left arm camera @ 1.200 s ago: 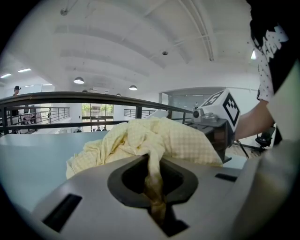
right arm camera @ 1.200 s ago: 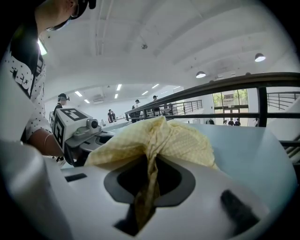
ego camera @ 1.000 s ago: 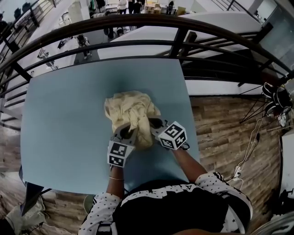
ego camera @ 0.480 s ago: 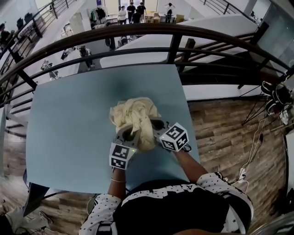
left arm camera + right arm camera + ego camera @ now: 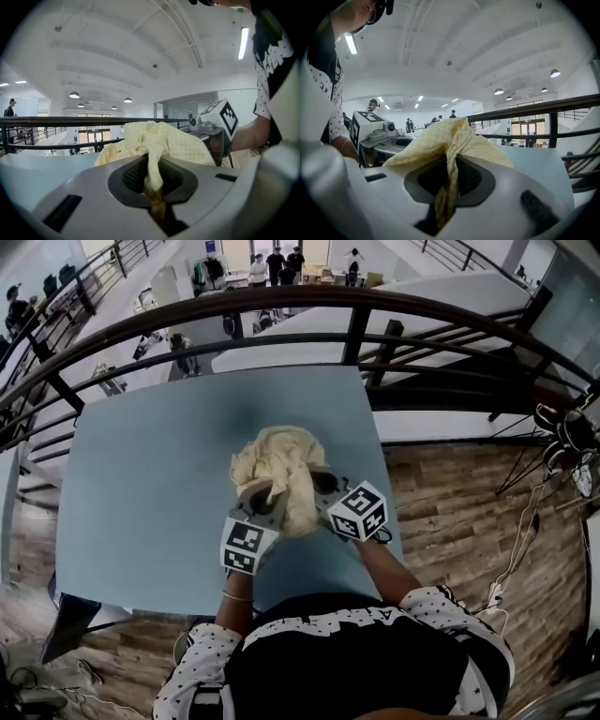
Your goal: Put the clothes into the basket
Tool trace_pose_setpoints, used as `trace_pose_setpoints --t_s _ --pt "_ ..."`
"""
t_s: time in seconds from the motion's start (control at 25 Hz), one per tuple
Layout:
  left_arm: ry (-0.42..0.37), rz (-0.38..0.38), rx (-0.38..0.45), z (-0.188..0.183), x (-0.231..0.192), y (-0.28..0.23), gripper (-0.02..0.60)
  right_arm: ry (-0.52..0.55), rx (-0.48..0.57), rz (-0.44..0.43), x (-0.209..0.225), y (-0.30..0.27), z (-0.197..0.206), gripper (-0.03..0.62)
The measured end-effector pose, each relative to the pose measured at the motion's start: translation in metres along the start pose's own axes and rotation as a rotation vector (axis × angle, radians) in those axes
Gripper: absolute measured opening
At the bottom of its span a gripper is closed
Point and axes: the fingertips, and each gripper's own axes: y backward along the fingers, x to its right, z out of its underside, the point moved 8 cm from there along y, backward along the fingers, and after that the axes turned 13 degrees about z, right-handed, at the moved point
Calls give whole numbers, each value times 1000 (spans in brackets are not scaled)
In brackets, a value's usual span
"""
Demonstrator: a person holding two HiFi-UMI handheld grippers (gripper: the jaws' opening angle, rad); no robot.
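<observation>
A pale yellow cloth [image 5: 277,470] is bunched up over the light blue table [image 5: 141,484], lifted between my two grippers. My left gripper [image 5: 261,504] is shut on the cloth's near left part; a fold of the yellow cloth [image 5: 152,154] runs down between its jaws. My right gripper [image 5: 319,493] is shut on the near right part, where the yellow cloth [image 5: 450,150] is pinched in the same way. The grippers sit side by side, close together. No basket shows in any view.
A dark metal railing [image 5: 375,324] curves round the table's far side, with a lower floor and people beyond it. Wooden flooring [image 5: 469,512] lies to the right, with cables [image 5: 511,540] and a dark rack [image 5: 567,442].
Both grippers have risen with the cloth, which now hangs more gathered and compact between them. The grips are unchanged.
</observation>
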Motion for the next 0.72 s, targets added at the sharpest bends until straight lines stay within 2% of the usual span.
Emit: trace_pose_setpoints --t_s 0.32,0.72 --pt "-15 -29 5 -21 23 1 40 0 29 -13 1 24 -14 55" --pt "-54 -92 35 -56 67 -22 40 37 86 -43 27 71 -34 55"
